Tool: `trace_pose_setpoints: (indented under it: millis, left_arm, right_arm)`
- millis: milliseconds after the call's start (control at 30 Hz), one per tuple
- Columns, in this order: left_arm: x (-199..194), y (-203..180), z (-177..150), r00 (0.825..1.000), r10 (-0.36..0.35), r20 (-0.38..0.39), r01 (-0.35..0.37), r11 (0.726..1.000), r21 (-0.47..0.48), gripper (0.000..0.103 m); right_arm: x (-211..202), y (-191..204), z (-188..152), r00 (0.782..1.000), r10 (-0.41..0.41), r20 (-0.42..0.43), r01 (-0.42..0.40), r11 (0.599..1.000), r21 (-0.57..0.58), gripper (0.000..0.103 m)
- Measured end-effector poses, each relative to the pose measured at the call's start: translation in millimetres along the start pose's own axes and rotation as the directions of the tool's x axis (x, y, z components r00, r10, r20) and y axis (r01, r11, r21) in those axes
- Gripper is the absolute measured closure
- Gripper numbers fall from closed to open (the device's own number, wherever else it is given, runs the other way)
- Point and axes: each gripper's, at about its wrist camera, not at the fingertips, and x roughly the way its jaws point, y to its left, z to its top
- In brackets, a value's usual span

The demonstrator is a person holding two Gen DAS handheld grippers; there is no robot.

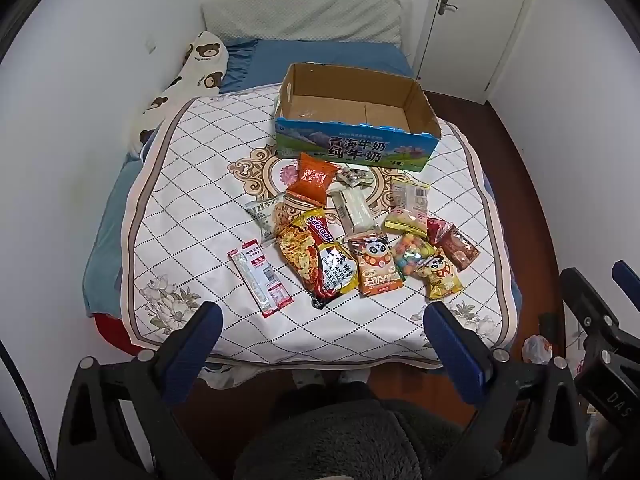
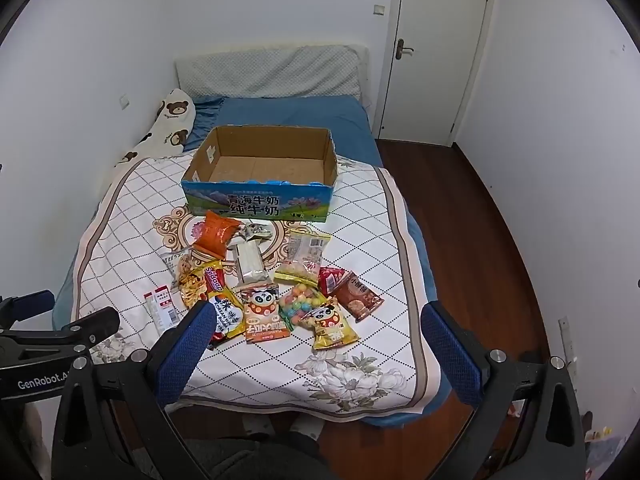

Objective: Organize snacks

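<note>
cardboard box (image 1: 416, 96): left wrist view, open and empty on the quilt (image 1: 180, 184), just behind the snacks (image 1: 352, 232), likely meant to take them.
left gripper (image 1: 322, 316): jaws wide, nothing between them, hanging over the near quilt edge, apart from the packets.
noodle pack (image 1: 316, 256): glossy, flat, nearest this gripper.
right wrist view, right gripper (image 2: 316, 320): jaws wide, holding nothing, above the panda packets (image 2: 264, 312).
snacks here: loose overlapping pile, crinkly bags, mid-quilt, none boxed yet.

Black-framed left gripper (image 1: 322, 326) w/ blue textured pads, silver screws; same-built right gripper (image 2: 316, 326). "GenRobot" lettering on frame. Dark fleecy trousers (image 1: 320, 436) below.
</note>
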Motion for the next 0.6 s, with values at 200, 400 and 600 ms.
trace_pose_setpoints:
  millis: [200,400,600]
  left_arm:
    - [-6.2,-2.6,-5.2,1.0,-0.015,0.009,0.015,1.0,0.003,0.0]
    - [-8.3,2.0,-6.1,1.0,-0.016,0.024,0.016,1.0,-0.005,0.0]
    - [-9.6,3.3,-7.0,0.999,-0.014,0.029,0.015,1.0,-0.007,0.0]
  right_arm:
    - [-1.3,-0.3,-0.2,1.0,-0.002,0.004,0.002,1.0,-0.005,0.0]
    - [-2.3,0.6,-3.5,1.0,0.003,0.009,-0.003,1.0,-0.004,0.0]
    - [-4.6,-3.0,1.4,1.0,0.002,0.01,-0.002,1.0,-0.01,0.0]
